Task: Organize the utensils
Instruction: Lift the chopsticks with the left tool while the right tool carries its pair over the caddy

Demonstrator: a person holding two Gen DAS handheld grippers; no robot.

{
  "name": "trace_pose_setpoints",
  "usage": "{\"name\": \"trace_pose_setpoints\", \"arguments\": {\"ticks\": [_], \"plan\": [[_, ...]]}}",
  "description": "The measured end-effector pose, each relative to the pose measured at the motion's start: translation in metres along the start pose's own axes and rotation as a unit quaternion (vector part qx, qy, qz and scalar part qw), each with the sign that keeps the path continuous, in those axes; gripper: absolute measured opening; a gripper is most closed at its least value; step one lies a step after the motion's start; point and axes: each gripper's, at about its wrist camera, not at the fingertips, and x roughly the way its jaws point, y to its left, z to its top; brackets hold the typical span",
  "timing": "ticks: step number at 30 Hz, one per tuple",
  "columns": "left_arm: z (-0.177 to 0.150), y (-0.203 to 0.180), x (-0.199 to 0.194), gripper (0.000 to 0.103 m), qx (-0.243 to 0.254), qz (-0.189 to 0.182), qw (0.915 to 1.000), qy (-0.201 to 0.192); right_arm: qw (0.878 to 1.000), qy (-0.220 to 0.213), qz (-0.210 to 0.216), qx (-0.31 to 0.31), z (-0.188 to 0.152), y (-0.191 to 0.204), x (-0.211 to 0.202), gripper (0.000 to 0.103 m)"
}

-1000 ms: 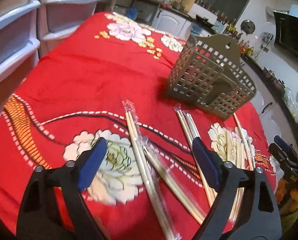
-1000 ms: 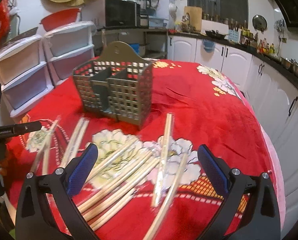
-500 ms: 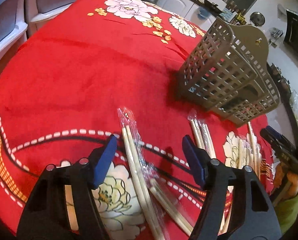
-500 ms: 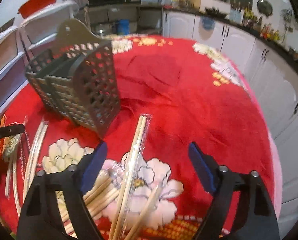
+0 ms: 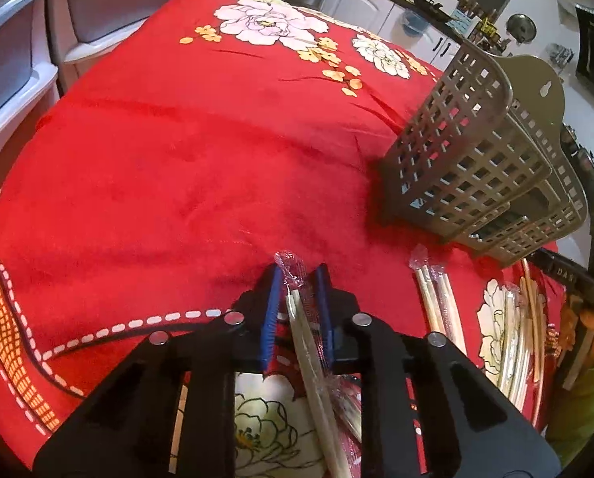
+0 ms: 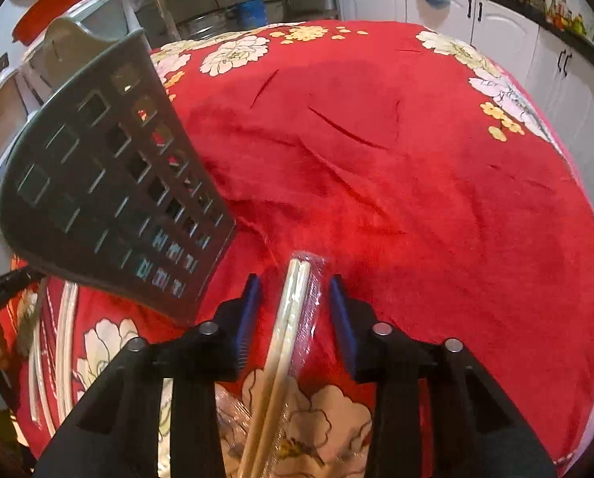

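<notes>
We see wide bare red cloth [image 5: 185, 151] on the desk beyond the basket [image 5: 476, 167], while our left tongs [image 5: 297, 279] close, pitched down, around one wrapped chopstick pair [image 5: 303, 330] and our right tongs [image 6: 295, 290] narrow around another wrapped pair [image 6: 293, 318], untouched.

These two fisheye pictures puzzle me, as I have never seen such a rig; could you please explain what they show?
There is no robot: a person holds a two-finger claw in each hand, with a camera on each looking along its fingers. One picture is from the left claw, the other from the right claw. On the red cloth lie wrapped chopsticks and a grey basket. Both claws are closing. The left one's pads already sit against a pair. The right one has a pair between its pads, with gaps on both sides, so nothing is gripped there yet.
</notes>
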Motion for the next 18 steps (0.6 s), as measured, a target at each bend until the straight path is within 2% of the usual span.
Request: {"name": "trace_pose_setpoints", "arguments": {"ticks": [1, 4, 9, 18], "plan": [[0.000, -0.001, 0.000, 0.007, 0.002, 0.003, 1.0000, -0.002, 1.000, 0.000, -0.001, 0.003, 0.001, -0.001, 0.000, 0.019], [0.003, 0.000, 0.000, 0.004, 0.002, -0.001, 1.0000, -0.003, 1.000, -0.003, 0.014, 0.021, 0.002, -0.005, -0.003, 0.013], [0.009, -0.002, -0.008, 0.001, -0.001, -0.014, 0.9998, -0.013, 0.998, -0.017, 0.038, 0.046, 0.002, -0.009, -0.021, 0.012], [0.024, -0.026, -0.071, 0.000, 0.031, -0.031, 0.9939, -0.101, 0.993, -0.091, 0.062, 0.034, -0.003, 0.006, -0.093, 0.011]]}}
